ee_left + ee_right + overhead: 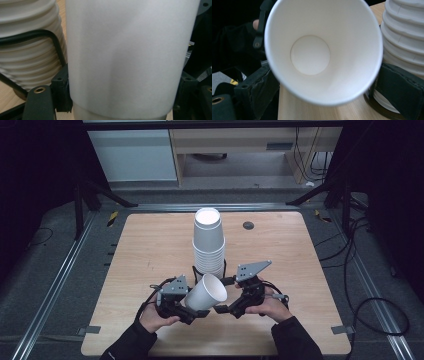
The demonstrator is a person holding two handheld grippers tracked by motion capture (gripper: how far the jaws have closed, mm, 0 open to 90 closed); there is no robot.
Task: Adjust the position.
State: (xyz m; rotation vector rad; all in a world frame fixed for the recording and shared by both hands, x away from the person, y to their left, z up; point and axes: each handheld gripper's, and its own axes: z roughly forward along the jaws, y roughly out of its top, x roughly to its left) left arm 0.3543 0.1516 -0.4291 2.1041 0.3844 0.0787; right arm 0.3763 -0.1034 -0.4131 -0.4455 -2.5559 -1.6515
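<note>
Table [150, 240] carries an upside-down cup stack [209, 242] mid-width, in a black wire holder. Single paper cup [206, 292] near the front edge, tilted mouth-right, clamped by left gripper [192, 312] for handover. Right gripper [226, 295] spread at the rim, not gripping.

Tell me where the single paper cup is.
In the high view the cup lies tipped between the left gripper and right gripper, before the cup stack.

My fingers [259, 90]: black. Cup [206, 293] between them: plain white, inside too. Cup stack [208, 245]: white, dark base ring. Worktop [150, 245]: light wood grain. My sleeves [125, 345]: black.
</note>
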